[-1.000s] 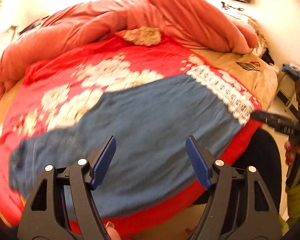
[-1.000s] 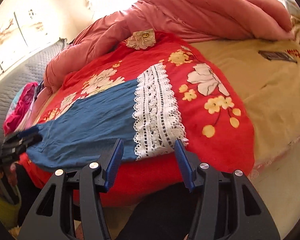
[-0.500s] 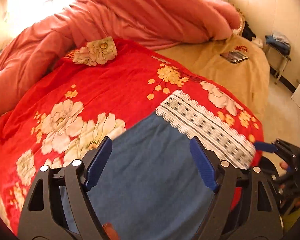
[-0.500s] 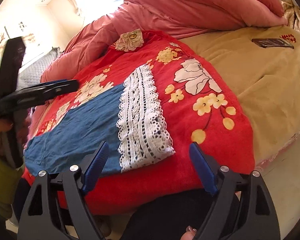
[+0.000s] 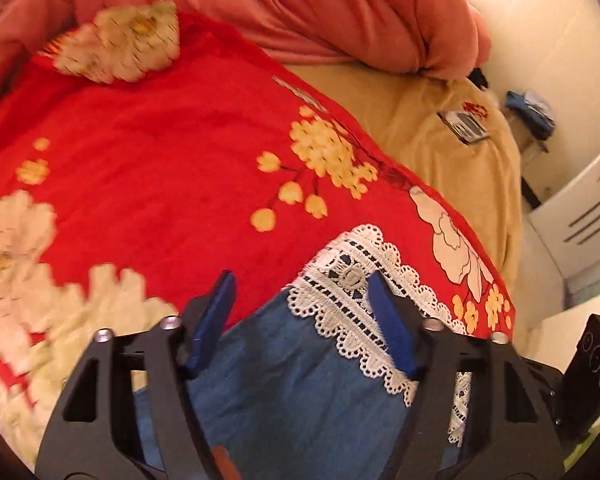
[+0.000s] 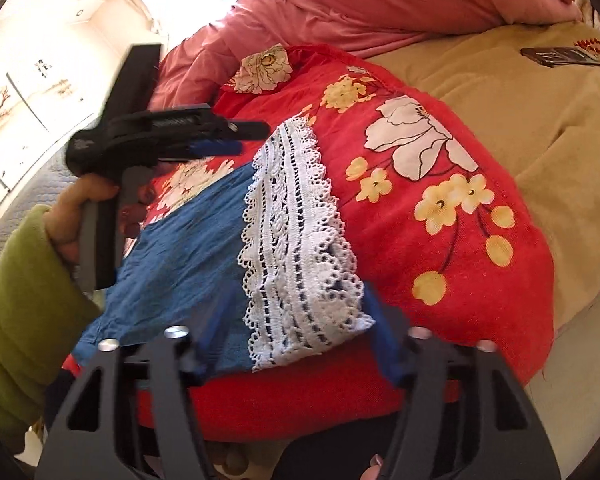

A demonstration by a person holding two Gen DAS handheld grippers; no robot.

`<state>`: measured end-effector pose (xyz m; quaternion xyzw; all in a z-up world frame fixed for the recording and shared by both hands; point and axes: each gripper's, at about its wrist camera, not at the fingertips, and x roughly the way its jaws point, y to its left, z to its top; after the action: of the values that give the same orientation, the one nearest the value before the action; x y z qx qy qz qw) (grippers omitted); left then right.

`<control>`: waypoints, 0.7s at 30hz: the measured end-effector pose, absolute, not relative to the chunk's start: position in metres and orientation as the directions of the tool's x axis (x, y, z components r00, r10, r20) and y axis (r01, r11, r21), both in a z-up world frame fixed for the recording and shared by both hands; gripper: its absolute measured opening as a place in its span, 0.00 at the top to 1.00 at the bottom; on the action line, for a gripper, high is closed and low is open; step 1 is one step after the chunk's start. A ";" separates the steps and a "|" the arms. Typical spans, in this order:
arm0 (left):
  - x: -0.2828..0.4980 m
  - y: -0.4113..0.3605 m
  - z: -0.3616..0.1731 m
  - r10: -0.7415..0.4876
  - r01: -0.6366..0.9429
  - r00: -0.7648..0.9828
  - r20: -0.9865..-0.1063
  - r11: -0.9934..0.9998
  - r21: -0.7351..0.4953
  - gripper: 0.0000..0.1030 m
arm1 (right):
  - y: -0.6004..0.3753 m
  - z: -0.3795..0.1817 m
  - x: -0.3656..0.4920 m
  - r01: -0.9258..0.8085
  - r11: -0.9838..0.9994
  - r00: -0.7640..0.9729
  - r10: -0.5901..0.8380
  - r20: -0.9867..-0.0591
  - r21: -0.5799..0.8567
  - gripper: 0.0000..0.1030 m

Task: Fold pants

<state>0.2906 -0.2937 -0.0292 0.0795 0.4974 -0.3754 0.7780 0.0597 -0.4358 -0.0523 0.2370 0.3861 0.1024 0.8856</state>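
Blue pants (image 5: 300, 384) with a white lace hem (image 5: 352, 300) lie flat on a red flowered blanket (image 5: 160, 176). In the right wrist view the pants (image 6: 188, 248) end in the lace hem (image 6: 296, 248) near the bed's front edge. My left gripper (image 5: 304, 320) is open, its jaws either side of the far lace corner, just above it. It also shows in the right wrist view (image 6: 236, 136), hovering over that corner. My right gripper (image 6: 296, 332) is open, its jaws either side of the near lace corner.
A pink duvet (image 5: 300, 4) is heaped at the back of the bed. A tan sheet (image 6: 540, 128) with a dark flat object (image 6: 560, 57) on it lies to the right. A white cabinet (image 5: 580, 220) stands beside the bed.
Both grippers have moved toward the lace hem and lowered. The left one swung from the pants' blue middle to the far corner; the right one closed in on the near corner.
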 end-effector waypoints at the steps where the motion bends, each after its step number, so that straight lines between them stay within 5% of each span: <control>1: 0.292 -0.295 -0.034 -0.519 0.679 0.201 -0.831 0.685 -0.264 0.54 | -0.436 -0.052 0.060 0.001 0.865 0.683 0.366 -0.632 0.502 0.51; 15: 0.296 -0.303 -0.057 -0.609 0.747 0.060 -0.791 0.553 -0.369 0.62 | -0.437 -0.060 0.080 -0.036 0.805 0.661 0.464 -0.589 0.593 0.51; 18: 0.294 -0.302 -0.055 -0.603 0.749 0.074 -0.795 0.560 -0.355 0.78 | -0.433 -0.058 0.081 -0.055 0.809 0.660 0.469 -0.587 0.585 0.72; 21: 0.292 -0.303 -0.053 -0.598 0.747 0.086 -0.797 0.568 -0.346 0.86 | -0.429 -0.055 0.080 -0.067 0.814 0.667 0.466 -0.581 0.577 0.75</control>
<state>0.2918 -0.3028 -0.0531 0.0750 0.4967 -0.4586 0.7330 0.0804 -0.4285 -0.0554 0.2638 0.3782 0.1525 0.8741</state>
